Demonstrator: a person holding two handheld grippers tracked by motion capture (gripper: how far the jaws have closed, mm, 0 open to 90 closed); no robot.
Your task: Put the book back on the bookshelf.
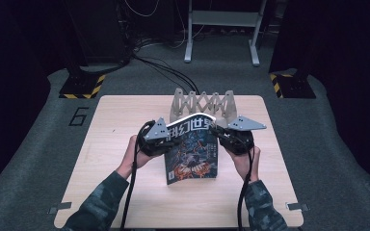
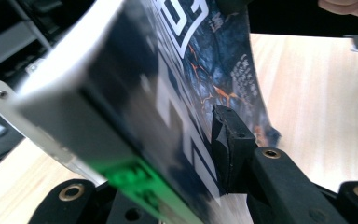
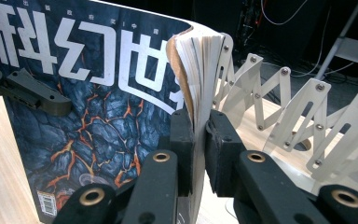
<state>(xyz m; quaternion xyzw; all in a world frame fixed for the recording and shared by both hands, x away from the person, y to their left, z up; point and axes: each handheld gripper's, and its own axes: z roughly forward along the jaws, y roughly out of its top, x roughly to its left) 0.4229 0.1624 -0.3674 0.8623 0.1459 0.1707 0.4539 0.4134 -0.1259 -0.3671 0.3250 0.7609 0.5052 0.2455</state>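
Note:
A magazine (image 1: 195,156) with a dark blue and orange lava cover and large white characters is held between both grippers over the middle of the wooden table (image 1: 125,192). My left gripper (image 1: 167,138) is shut on its left edge; in the left gripper view the cover (image 2: 205,60) runs between the jaws and one pad (image 2: 228,144) presses on it. My right gripper (image 1: 220,133) is shut on the right edge, and its view has both pads clamping the pages (image 3: 198,70). The magazine's top curls toward the rack.
A grey accordion-style metal rack (image 1: 203,105) stands on the table just behind the magazine, close beside the right jaws (image 3: 298,107). Black cables run from the rack across the carpet. A metal stand (image 1: 221,24) is on the floor beyond. Bare tabletop lies left, right and in front.

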